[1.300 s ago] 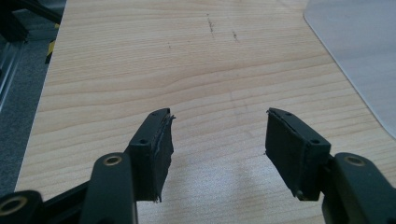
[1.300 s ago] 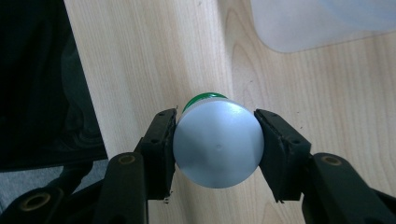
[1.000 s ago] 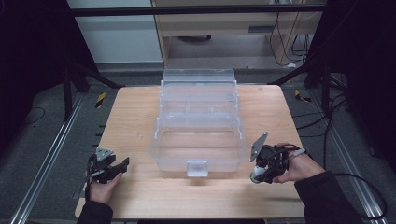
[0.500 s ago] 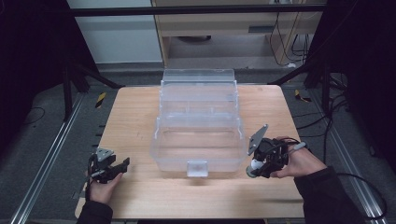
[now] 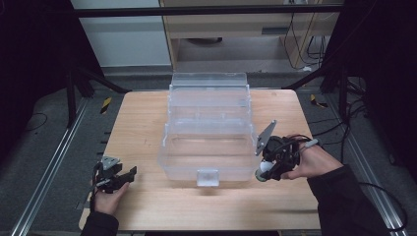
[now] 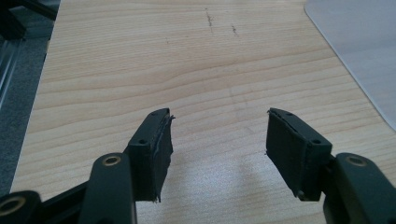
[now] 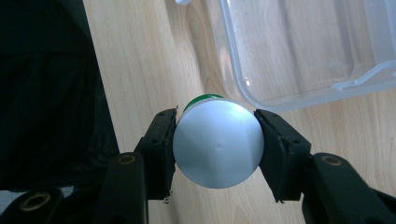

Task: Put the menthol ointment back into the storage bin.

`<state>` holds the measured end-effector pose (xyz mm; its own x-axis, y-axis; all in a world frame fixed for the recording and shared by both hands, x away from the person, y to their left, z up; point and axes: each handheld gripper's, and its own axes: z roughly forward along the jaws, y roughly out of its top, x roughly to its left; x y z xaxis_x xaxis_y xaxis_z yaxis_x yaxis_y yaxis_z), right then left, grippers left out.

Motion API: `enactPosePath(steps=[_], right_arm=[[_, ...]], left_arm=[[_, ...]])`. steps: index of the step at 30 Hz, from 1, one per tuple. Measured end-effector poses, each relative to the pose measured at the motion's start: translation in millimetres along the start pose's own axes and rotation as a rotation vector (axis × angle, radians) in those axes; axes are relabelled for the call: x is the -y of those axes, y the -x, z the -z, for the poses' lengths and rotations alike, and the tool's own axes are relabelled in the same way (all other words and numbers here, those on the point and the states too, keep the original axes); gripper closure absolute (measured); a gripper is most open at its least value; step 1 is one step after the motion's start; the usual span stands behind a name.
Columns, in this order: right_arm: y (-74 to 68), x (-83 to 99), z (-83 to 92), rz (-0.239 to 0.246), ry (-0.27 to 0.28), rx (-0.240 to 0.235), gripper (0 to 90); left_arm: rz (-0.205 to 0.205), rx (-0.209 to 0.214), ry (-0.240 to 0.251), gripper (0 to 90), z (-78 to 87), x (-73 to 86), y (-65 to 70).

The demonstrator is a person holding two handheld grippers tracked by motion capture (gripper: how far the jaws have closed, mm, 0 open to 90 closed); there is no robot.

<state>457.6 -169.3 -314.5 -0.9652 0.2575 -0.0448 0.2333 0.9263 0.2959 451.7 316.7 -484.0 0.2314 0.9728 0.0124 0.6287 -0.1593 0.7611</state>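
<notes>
While right gripper [image 7: 215, 148] clamps white-capped bottle [image 7: 217, 142], beside clear box [image 5: 209, 132], left gripper [image 6: 217, 149] agape.

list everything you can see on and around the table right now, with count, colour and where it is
Storage box: one, clear plastic, tiered trays open, middle of the table.
Latch: one, clear, on the box's near wall.
Bottle: one, white with a green band, clamped in the right hand-held gripper beside the box's right near corner.
Table: one, light wood.
Rails: grey metal, along the table's sides.
Cables: several, on the floor behind.
Left hand-held gripper: one, black, jaws apart over bare wood at the near left corner.
Right hand-held gripper: one, black, closed on the bottle.
</notes>
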Motion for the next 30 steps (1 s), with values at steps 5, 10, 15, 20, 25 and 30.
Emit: enactPosePath(steps=[5,10,15,20,25,30], right_arm=[[3.2,-7.8,4.7,0.005,-0.008,-0.004,50.5],[6.8,-13.8,7.2,0.003,-0.004,-0.009,50.4],[15.9,-20.3,7.9,0.002,0.009,0.003,50.5],[20.9,-23.7,7.3,0.002,0.012,0.007,50.4],[29.4,-28.5,5.8,-0.002,0.019,0.013,50.5],[38.1,-31.7,0.2,-0.004,0.023,0.017,50.4]], left_arm=[[0.003,0.001,-0.001,40.3,0.0,0.0,-0.4],[0.002,0.002,-0.001,40.3,0.3,-0.1,-0.3],[0.0,0.001,0.001,40.4,0.4,-0.2,-0.5],[0.0,0.0,0.001,40.3,0.2,-0.2,-0.4],[-0.001,-0.001,0.002,40.4,0.4,-0.3,-0.5],[-0.002,0.004,0.001,40.2,0.2,-0.2,-0.6]])
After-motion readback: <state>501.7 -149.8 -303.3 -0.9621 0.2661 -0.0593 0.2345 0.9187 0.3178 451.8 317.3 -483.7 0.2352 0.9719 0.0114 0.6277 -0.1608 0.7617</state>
